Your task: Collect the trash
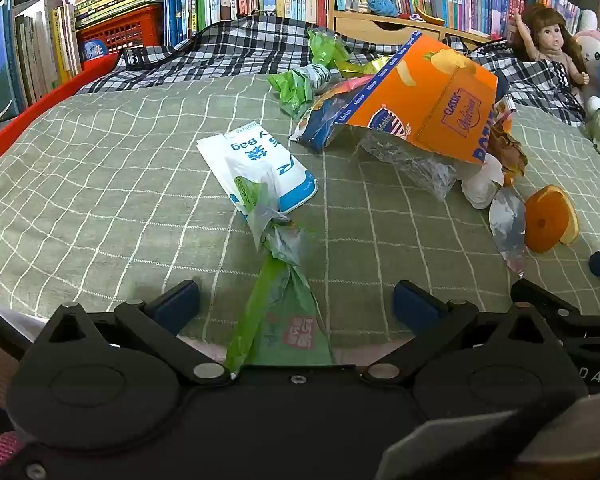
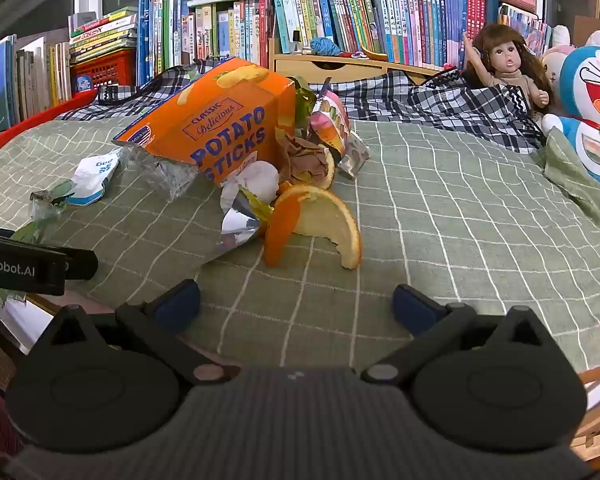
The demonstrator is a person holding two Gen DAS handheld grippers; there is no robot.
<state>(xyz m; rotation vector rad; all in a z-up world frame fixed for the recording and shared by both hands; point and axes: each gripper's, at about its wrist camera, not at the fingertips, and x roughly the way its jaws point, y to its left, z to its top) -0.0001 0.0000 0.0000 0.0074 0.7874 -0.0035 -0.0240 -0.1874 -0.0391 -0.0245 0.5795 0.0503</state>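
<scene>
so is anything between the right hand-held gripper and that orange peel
Nothing visible. The right hand-held gripper is open, with only bare green checked blanket between it and the orange peel. The foil wrapper lies just left of the peel.

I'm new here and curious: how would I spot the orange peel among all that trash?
Find the orange potato sticks box on the green checked bedspread. Just in front lies the orange peel, a curved rind beside silver foil, the only fruit scrap among wrappers.

Open left tool (image 1: 296,300) straddles green wrapper (image 1: 280,312) on bedspread (image 1: 100,200).
</scene>
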